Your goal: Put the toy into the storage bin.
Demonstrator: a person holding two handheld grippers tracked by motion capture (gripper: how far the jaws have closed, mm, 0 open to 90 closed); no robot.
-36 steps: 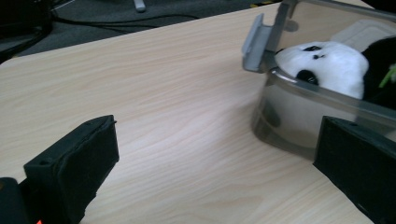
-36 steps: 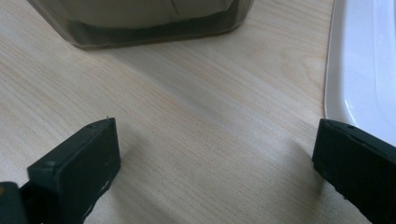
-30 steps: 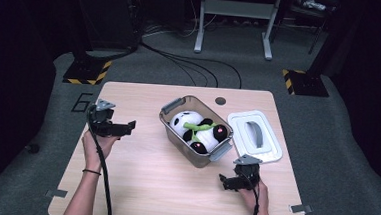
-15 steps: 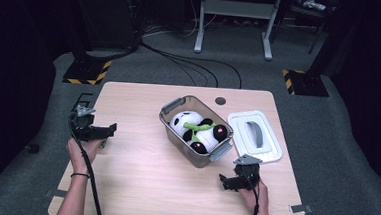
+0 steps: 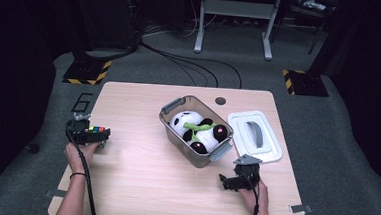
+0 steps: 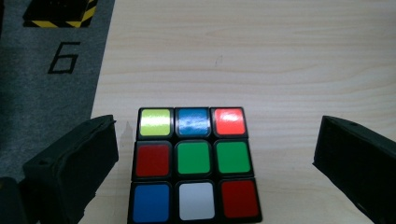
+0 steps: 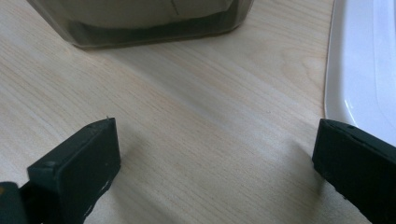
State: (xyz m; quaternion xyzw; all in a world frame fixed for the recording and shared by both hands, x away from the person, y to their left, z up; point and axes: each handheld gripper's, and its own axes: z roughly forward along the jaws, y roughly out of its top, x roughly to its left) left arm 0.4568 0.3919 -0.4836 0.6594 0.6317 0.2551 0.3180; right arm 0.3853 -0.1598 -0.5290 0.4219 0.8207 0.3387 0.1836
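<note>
**Left jaws straddled the cube, grasp not yet made**

The bench [image 5: 138,184], a pale wood-grain slab with rounded corners, carried everything. Well ahead and to the right of the left hand-held gripper [image 6: 215,154] sat the bin [image 5: 197,130], a smoky translucent plastic tub with grey clip handles, holding a soft plush panda [image 5: 190,125] in black and white with a green trim. Just right of the bin lay its lid [image 5: 255,135], flat, white and glossy, with a grey handle recess.

And there was the action: the left hand-held gripper stood released, jaws spread wide, with the puzzle cube [image 6: 194,165] sitting squarely between them on the bench near its left edge. The cube was hard, square-edged, black-framed, its shiny stickers mixed in green, blue, red and white. Neither jaw touched it; the left jaw stood closer than the right.

The step in hand looked like the approach to a pick. Next, I judged, the jaws needed to close evenly on two opposite flat faces, then lift and carry toward the bin.

The right hand-held gripper [image 7: 215,154] rested released too, jaws wide over bare wood, the bin's wall ahead of it and the lid's edge by its right jaw.
</note>
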